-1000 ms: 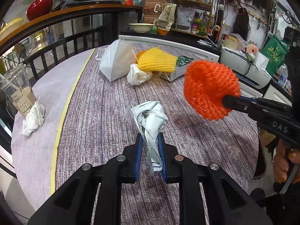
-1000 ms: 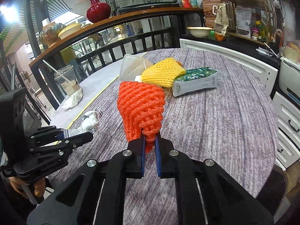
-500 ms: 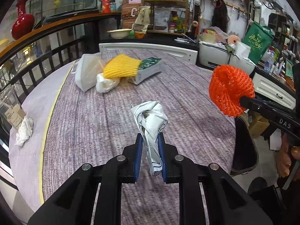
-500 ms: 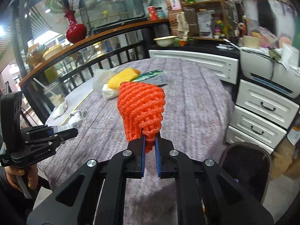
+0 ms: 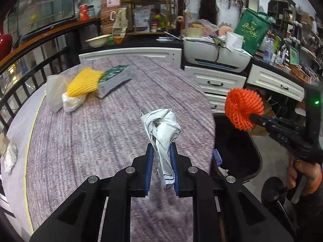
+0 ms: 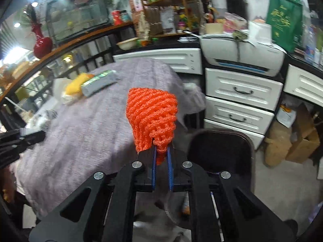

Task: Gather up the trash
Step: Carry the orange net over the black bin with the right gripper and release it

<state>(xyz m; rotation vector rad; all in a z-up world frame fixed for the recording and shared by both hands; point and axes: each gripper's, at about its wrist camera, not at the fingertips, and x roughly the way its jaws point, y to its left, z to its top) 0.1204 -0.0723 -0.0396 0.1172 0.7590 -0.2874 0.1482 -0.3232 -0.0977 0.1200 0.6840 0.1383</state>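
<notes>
Fingers of the right gripper (image 6: 161,157) clamp an orange foam net (image 6: 152,117) beside the bin (image 6: 220,147) at three o'clock; the left gripper (image 5: 161,161) pinches crumpled paper (image 5: 161,129).

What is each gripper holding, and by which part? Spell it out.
Left gripper: crumpled white wrapper, pinched at its lower twisted end. Right gripper: orange foam net, pinched at its narrow gathered end.

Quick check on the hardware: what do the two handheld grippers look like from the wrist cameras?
Both match: the left gripper and right gripper have matte black angular linkage arms with round silver bolt heads and flat blue finger pads. In the left wrist view, the right gripper's black pistol-style body carries white lettering and a lit green indicator.
</notes>
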